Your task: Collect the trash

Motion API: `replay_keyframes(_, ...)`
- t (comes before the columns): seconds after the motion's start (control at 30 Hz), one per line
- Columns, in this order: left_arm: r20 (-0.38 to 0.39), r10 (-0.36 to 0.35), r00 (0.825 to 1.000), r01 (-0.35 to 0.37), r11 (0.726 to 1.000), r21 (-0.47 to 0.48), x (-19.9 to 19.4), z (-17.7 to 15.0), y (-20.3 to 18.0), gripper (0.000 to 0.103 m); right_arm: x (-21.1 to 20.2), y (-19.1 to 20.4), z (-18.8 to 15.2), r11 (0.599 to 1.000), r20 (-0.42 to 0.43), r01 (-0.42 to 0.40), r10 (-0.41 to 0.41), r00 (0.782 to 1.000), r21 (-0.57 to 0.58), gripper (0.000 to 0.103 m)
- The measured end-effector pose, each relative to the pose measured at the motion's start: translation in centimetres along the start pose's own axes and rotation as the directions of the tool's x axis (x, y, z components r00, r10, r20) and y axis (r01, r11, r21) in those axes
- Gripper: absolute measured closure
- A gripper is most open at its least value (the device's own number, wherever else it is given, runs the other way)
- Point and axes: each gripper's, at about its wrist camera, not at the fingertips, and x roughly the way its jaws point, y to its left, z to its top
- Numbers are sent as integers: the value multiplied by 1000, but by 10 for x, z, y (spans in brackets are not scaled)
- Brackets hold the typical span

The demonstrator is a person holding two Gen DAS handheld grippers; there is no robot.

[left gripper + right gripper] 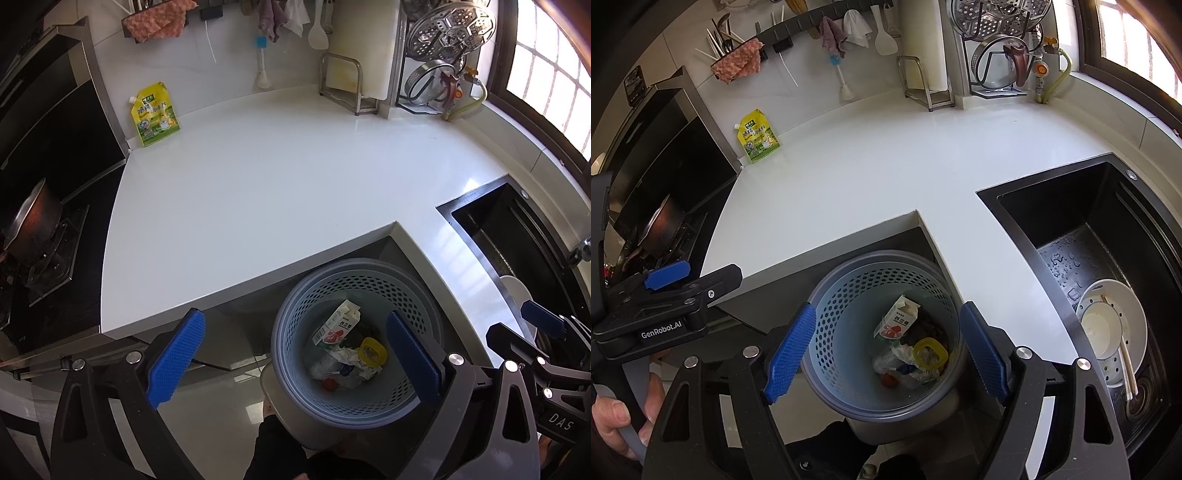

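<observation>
Here, left hand-held gripper [295, 360] spread wide, empty, right hand-held gripper [888, 352] likewise, above trash basket [849, 295].

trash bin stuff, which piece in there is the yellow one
The yellow ring-shaped lid, lying on the crumpled white wrappers right of the white and red carton, which leans against the trash bin wall.

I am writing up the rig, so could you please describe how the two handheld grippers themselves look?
Both match: the left gripper and right gripper have black angular frames with silver round bolts and two fingers faced with blue ribbed pads. White lettering reads "GenRobot.AI" on the left one and "DAS" on the right. No cables show.
</observation>
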Motion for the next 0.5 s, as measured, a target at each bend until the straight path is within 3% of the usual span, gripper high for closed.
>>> replay_keyframes(0.5,-6,4,1000,-4,1000,-4,2,1,0,7,1,2,3,1000,-4,4,-4,1000,-19,26)
